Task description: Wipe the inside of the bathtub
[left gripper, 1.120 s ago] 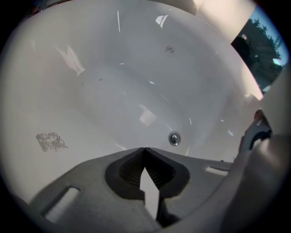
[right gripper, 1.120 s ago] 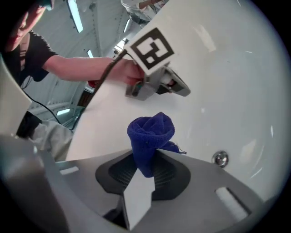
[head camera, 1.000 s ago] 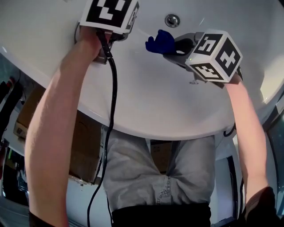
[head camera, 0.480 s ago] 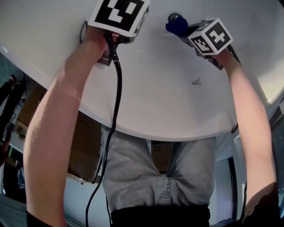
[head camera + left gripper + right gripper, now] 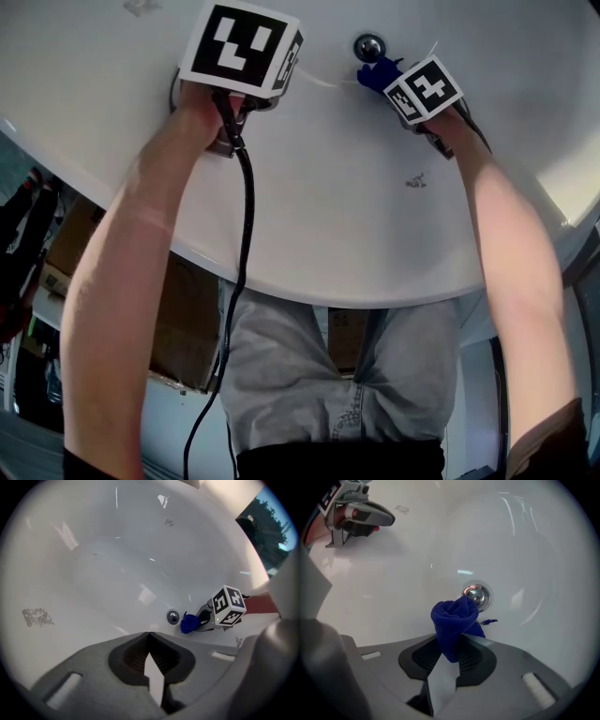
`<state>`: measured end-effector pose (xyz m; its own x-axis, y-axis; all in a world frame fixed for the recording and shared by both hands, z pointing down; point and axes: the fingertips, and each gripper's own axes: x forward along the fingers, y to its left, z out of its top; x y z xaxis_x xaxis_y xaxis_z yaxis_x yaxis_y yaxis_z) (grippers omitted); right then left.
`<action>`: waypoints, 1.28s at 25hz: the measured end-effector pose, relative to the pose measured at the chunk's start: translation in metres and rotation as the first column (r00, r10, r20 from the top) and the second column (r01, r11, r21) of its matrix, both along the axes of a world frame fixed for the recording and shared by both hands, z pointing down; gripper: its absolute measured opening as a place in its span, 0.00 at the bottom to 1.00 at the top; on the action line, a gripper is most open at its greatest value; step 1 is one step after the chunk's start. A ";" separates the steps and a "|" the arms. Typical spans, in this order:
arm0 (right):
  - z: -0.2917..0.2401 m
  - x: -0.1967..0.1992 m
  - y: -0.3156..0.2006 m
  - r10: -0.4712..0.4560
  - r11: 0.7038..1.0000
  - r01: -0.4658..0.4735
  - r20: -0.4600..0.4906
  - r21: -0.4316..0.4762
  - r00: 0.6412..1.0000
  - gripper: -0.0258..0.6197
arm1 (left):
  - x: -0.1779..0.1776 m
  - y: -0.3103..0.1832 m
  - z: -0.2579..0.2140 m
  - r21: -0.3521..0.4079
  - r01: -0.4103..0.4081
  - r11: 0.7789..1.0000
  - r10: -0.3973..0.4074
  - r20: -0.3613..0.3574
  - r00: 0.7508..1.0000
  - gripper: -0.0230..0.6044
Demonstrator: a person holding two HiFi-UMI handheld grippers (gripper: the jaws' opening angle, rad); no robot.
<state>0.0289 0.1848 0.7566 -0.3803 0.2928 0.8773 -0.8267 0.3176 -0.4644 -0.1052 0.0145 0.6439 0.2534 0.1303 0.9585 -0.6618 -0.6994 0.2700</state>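
The white bathtub fills the upper head view, with a chrome drain at its floor. My right gripper is shut on a bunched blue cloth, whose tip sits just beside the drain. From the left gripper view the cloth and the right gripper show next to the drain. My left gripper rests lower on the tub's near wall, jaws closed with nothing between them.
A grey smudge marks the tub wall below the right gripper, another lies far left in the left gripper view. A black cable hangs from the left gripper over the tub rim. Cardboard boxes stand outside the tub.
The right gripper has carried the blue cloth up and toward the drain, from mid-tub to right beside it. The left gripper has stayed nearly in place.
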 end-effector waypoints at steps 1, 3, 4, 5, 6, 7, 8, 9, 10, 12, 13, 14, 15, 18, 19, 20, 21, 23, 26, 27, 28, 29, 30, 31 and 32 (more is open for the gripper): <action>0.001 -0.001 0.003 -0.021 1.000 0.021 -0.005 -0.004 1.000 0.18 | -0.001 0.001 0.001 -0.002 -0.004 1.000 0.004 0.002 1.000 0.04; 0.002 -0.001 0.008 -0.053 0.998 0.053 -0.015 -0.013 0.998 0.18 | -0.001 0.003 0.002 -0.006 -0.011 1.000 0.011 0.006 1.000 0.04; 0.003 -0.002 0.011 -0.063 0.998 0.063 -0.018 -0.018 0.998 0.18 | -0.001 0.005 0.002 -0.009 -0.012 1.000 0.012 0.007 1.000 0.04; 0.003 -0.002 0.013 -0.069 0.997 0.068 -0.020 -0.023 0.997 0.18 | -0.001 0.006 0.003 -0.011 -0.013 1.000 0.014 0.007 1.000 0.04; 0.003 -0.002 0.015 -0.072 0.997 0.072 -0.021 -0.029 0.997 0.18 | -0.001 0.008 0.003 -0.014 -0.016 1.000 0.016 0.008 1.000 0.04; 0.003 -0.002 0.018 -0.075 0.997 0.074 -0.021 -0.036 0.997 0.18 | -0.001 0.009 0.003 -0.016 -0.021 1.000 0.021 0.009 1.000 0.04; 0.003 -0.003 0.021 -0.078 0.996 0.077 -0.020 -0.045 0.997 0.18 | -0.001 0.011 0.004 -0.019 -0.031 0.999 0.031 0.012 0.999 0.04; 0.003 -0.003 0.024 -0.086 0.995 0.085 -0.021 -0.054 0.996 0.18 | -0.001 0.013 0.005 -0.024 -0.043 0.999 0.044 0.016 0.999 0.04; 0.004 -0.002 0.028 -0.098 0.993 0.097 -0.023 -0.062 0.995 0.18 | -0.001 0.015 0.005 -0.028 -0.053 0.998 0.054 0.019 0.998 0.04; 0.005 -0.002 0.032 -0.116 0.991 0.114 -0.024 -0.072 0.993 0.18 | 0.000 0.019 0.006 -0.034 -0.060 0.998 0.061 0.020 0.998 0.04; 0.004 -0.002 0.033 -0.117 0.990 0.115 -0.021 -0.076 0.993 0.18 | 0.000 0.021 0.006 -0.037 -0.059 0.998 0.060 0.020 0.998 0.04; 0.004 -0.003 0.033 -0.115 0.990 0.113 -0.017 -0.082 0.993 0.18 | 0.000 0.022 0.007 -0.039 -0.056 0.998 0.057 0.018 0.998 0.04; 0.003 -0.003 0.034 -0.111 0.990 0.109 -0.013 -0.089 0.994 0.18 | 0.001 0.024 0.007 -0.042 -0.050 0.998 0.051 0.016 0.999 0.04; -0.001 -0.006 0.037 -0.107 0.987 0.107 0.011 -0.120 0.994 0.18 | 0.003 0.034 0.009 -0.065 0.008 0.998 -0.007 0.013 1.000 0.04; -0.003 -0.007 0.039 -0.110 0.985 0.112 0.022 -0.128 0.994 0.18 | 0.005 0.039 0.010 -0.080 0.039 0.996 -0.039 0.009 0.999 0.04; -0.005 -0.009 0.041 -0.117 0.984 0.120 0.033 -0.133 0.993 0.18 | 0.006 0.046 0.010 -0.097 0.071 0.993 -0.071 0.006 0.997 0.04; -0.008 -0.010 0.042 -0.127 0.982 0.132 0.044 -0.136 0.991 0.18 | 0.008 0.054 0.011 -0.113 0.099 0.989 -0.099 0.003 0.995 0.04; -0.014 -0.013 0.046 -0.154 0.977 0.162 0.066 -0.136 0.986 0.18 | 0.011 0.070 0.011 -0.138 0.133 0.981 -0.134 0.001 0.991 0.04; -0.023 -0.017 0.053 -0.183 0.971 0.194 0.089 -0.137 0.979 0.18 | 0.017 0.093 0.011 -0.174 0.145 0.974 -0.148 -0.006 0.989 0.04; -0.026 -0.019 0.054 -0.188 0.970 0.200 0.096 -0.139 0.977 0.18 | 0.019 0.100 0.012 -0.186 0.146 0.972 -0.150 -0.009 0.989 0.04; -0.029 -0.022 0.055 -0.194 0.968 0.207 0.104 -0.140 0.976 0.18 | 0.021 0.106 0.012 -0.198 0.147 0.969 -0.152 -0.011 0.988 0.04; -0.033 -0.024 0.057 -0.201 0.967 0.215 0.112 -0.138 0.973 0.18 | 0.023 0.112 0.012 -0.208 0.151 0.966 -0.157 -0.013 0.987 0.04; -0.037 -0.026 0.059 -0.209 0.965 0.225 0.120 -0.135 0.970 0.18 | 0.025 0.117 0.011 -0.219 0.158 0.963 -0.166 -0.014 0.986 0.04; -0.041 -0.028 0.061 -0.219 0.963 0.235 0.128 -0.130 0.967 0.18 | 0.028 0.123 0.011 -0.230 0.167 0.959 -0.175 -0.015 0.984 0.04; -0.045 -0.030 0.064 -0.227 0.962 0.244 0.136 -0.124 0.964 0.18 | 0.029 0.129 0.010 -0.241 0.174 0.955 -0.182 -0.015 0.983 0.04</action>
